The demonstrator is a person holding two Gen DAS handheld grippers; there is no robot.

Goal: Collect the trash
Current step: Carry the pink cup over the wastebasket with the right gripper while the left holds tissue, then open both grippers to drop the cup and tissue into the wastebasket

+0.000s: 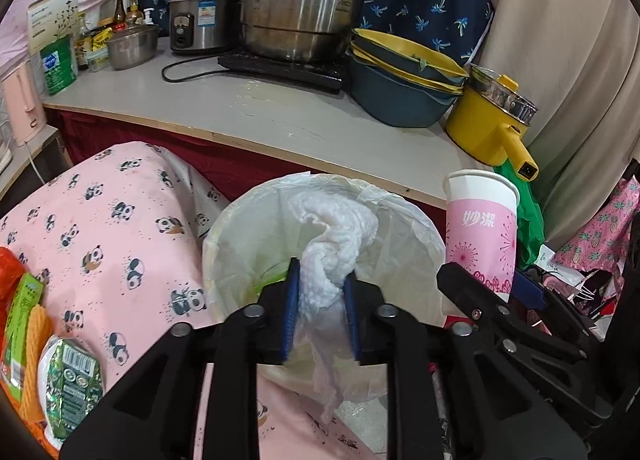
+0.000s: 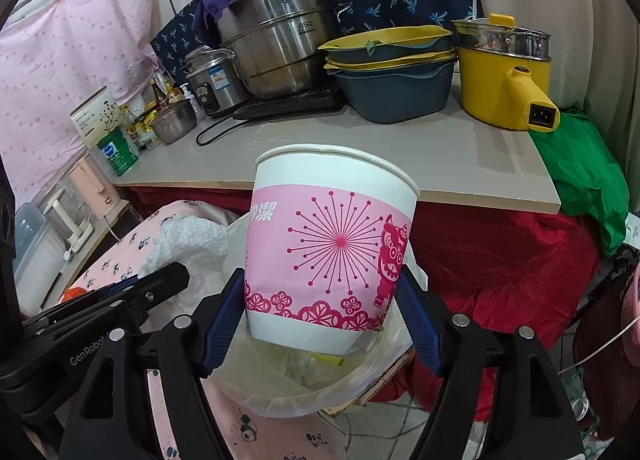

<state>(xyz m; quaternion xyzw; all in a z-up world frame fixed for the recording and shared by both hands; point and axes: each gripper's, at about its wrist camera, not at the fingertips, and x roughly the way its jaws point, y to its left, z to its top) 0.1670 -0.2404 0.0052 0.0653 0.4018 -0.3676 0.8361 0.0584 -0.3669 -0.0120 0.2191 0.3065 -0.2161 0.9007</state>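
My left gripper (image 1: 322,284) is shut on a crumpled white paper towel (image 1: 336,236), held over the open mouth of a white bin lined with a clear plastic bag (image 1: 416,236). My right gripper (image 2: 322,292) is shut on a pink-and-white paper cup (image 2: 328,244), upright, just above the same lined bin (image 2: 344,376). The cup (image 1: 480,228) and the right gripper's black arm (image 1: 500,312) show at the right of the left wrist view. The paper towel (image 2: 188,240) and the left gripper's arm show at the left of the right wrist view.
A pink panda-print cloth (image 1: 104,228) covers a surface left of the bin, with snack packets (image 1: 68,384) on it. Behind stands a counter (image 1: 280,116) with steel pots (image 1: 300,8), stacked blue-yellow basins (image 1: 400,80) and a yellow electric pot (image 1: 492,120). A green bag (image 2: 580,176) hangs at the right.
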